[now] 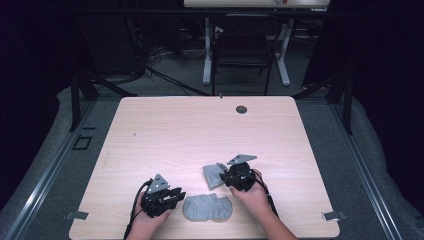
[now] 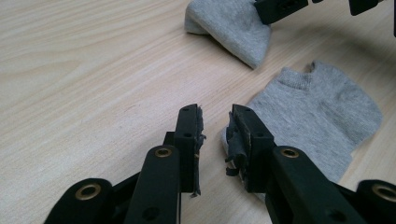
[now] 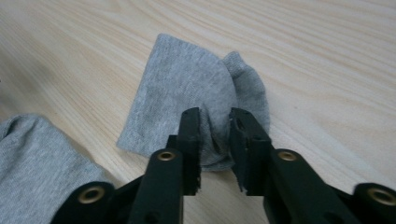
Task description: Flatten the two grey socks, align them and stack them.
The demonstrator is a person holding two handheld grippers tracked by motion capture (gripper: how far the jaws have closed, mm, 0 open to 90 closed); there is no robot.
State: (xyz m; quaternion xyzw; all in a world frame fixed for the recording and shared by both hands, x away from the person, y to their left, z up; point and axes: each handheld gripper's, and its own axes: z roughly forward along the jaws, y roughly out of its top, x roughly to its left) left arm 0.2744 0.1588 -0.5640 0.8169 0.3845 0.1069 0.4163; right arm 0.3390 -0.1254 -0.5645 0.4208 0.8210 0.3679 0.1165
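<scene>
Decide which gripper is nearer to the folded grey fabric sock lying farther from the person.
Right. The right gripper has the folded grey fabric sock between its jaws; the left gripper sits beyond the flat grey sock.

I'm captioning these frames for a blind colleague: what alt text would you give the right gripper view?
The right gripper points its two black jaws, slightly parted, at the near edge of a folded grey sock lying on a light wooden table; whether the pads pinch the fabric cannot be told. The edge of a second grey sock lies at lower left.
</scene>
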